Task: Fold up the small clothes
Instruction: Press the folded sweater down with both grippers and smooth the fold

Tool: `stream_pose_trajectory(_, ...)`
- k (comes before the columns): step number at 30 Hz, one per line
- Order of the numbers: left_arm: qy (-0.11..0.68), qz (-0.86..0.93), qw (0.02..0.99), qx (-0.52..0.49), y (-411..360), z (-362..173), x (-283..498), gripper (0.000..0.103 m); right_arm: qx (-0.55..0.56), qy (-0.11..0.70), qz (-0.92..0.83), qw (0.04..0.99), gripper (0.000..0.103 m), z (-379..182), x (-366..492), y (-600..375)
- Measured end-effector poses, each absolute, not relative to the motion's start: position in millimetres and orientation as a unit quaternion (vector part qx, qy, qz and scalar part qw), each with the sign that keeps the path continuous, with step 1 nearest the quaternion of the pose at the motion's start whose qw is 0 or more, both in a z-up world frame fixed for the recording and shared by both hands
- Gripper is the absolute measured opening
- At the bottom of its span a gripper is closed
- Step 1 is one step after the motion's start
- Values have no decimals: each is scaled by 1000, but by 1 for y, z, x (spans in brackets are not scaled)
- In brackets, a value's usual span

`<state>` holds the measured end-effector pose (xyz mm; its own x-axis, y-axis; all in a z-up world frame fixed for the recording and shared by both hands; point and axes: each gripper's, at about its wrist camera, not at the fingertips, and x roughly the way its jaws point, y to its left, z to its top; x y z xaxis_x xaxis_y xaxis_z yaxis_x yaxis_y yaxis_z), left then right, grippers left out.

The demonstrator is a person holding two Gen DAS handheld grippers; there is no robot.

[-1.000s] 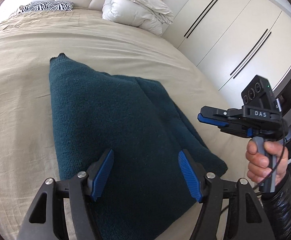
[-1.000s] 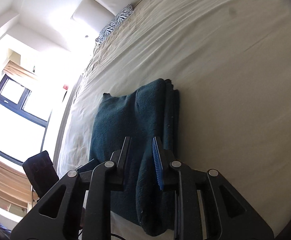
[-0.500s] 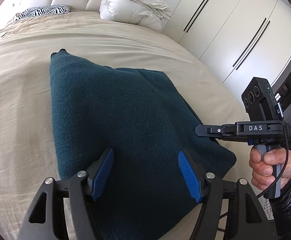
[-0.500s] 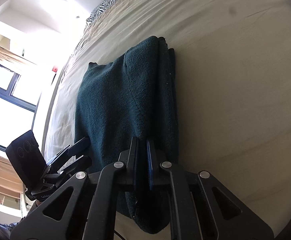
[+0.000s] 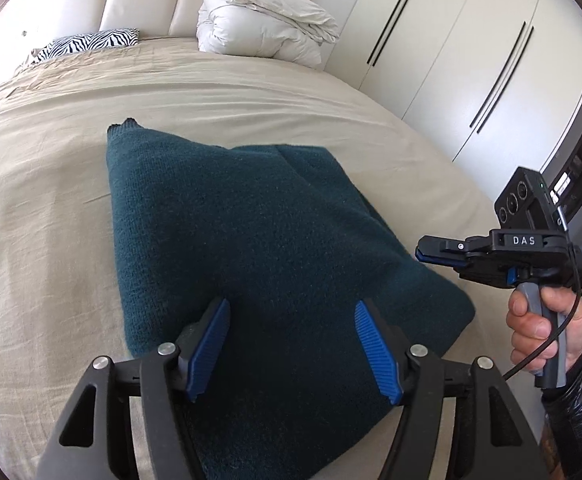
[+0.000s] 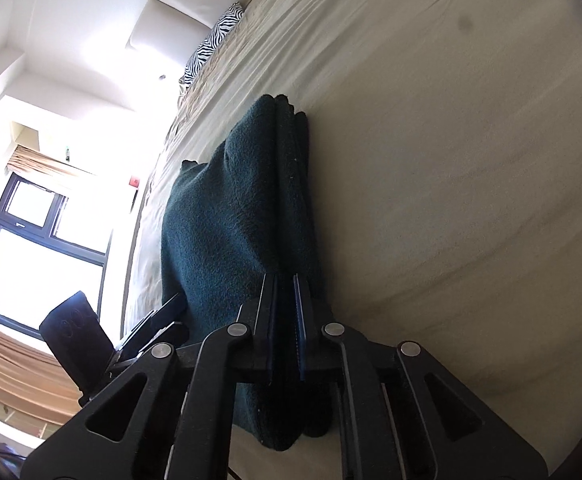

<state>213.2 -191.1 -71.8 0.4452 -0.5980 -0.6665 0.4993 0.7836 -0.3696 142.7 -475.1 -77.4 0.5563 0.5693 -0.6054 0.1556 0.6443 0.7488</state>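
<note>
Mid-fold: teal sweater [image 5: 227,248] on bed [image 5: 35,200], centre frame. Right gripper [image 6: 285,308] jaws nearly together, whether pinching its edge unclear; left gripper [image 5: 291,340] jaws apart, empty. Next, probably: confirm grip, carry over.

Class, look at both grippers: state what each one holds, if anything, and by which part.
The right gripper is shut on the teal sweater, pinching its folded right-hand edge. The left gripper is open above the sweater, holding nothing.

daylight is pouring through the window [image 6: 39,248] at nine o'clock, blowing out the wall [image 6: 91,40]; fisheye bending is curving edges, dark vignette ringing both views.
</note>
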Motion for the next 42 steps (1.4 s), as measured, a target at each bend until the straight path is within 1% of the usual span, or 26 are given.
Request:
stream_pose_trajectory(1,398,-319,857,-74,-183,-63,211,69,393,439,124,798,21,-69,140,-475)
stream_pose_trajectory(2,377,-311,868,-81,-175,-55,210,74,379,428,113,813,30,-59,138,-477)
stream_pose_trajectory(3,363,-298,879,-85,-168,-50,212,79,364,421,101,825,59,-52,137,-479)
stream_pose_trajectory(4,363,-284,883,-94,-161,-50,218,86,356,415,93,832,73,-45,137,-481)
stream_pose_trajectory(6,396,-264,872,-116,-149,-61,234,86,352,414,104,833,73,-41,145,-479)
stream_pose_trajectory(8,436,-254,852,-142,-140,-79,247,86,352,432,121,821,73,-45,160,-472)
stream_pose_trajectory(12,486,-252,814,-195,-130,-107,261,86,344,469,144,801,73,-63,187,-459)
stream_pose_trajectory(13,493,-249,810,-196,-131,-111,263,86,345,475,145,796,71,-69,192,-457)
stream_pose_trajectory(15,497,-253,808,-188,-139,-111,269,91,356,484,151,785,71,-82,202,-454)
stream_pose_trajectory(16,502,-257,805,-186,-144,-111,274,94,361,486,156,781,68,-87,209,-451)
stream_pose_trajectory(17,509,-258,801,-181,-149,-112,280,94,363,490,162,776,66,-89,214,-450)
stream_pose_trajectory(18,519,-254,798,-170,-155,-113,287,94,360,496,165,773,59,-92,220,-448)
stream_pose_trajectory(19,525,-250,798,-156,-161,-112,291,92,356,506,163,769,51,-95,225,-445)
stream_pose_trajectory(20,528,-247,800,-144,-166,-111,295,80,352,515,156,766,47,-99,230,-442)
stream_pose_trajectory(22,537,-240,796,-142,-174,-112,302,72,334,528,149,767,37,-101,239,-433)
stream_pose_trajectory(23,539,-236,796,-140,-176,-113,304,67,319,532,144,771,35,-102,242,-428)
stream_pose_trajectory(27,533,-219,812,-96,-190,-109,300,59,252,540,112,795,28,-95,241,-409)
stream_pose_trajectory(30,529,-202,823,-51,-206,-100,295,52,175,539,76,821,26,-85,237,-386)
stream_pose_trajectory(32,525,-198,828,-29,-212,-92,290,44,118,536,44,835,25,-77,233,-368)
stream_pose_trajectory(34,526,-202,826,-29,-208,-85,285,40,76,531,19,843,21,-67,231,-353)
stream_pose_trajectory(36,529,-207,822,-36,-198,-74,275,39,59,525,7,849,20,-55,223,-343)
stream_pose_trajectory(40,517,-213,827,-61,-167,-49,238,38,62,502,29,862,19,-18,187,-326)
stream_pose_trajectory(42,500,-215,837,-57,-153,-32,211,38,62,489,38,869,19,0,164,-313)
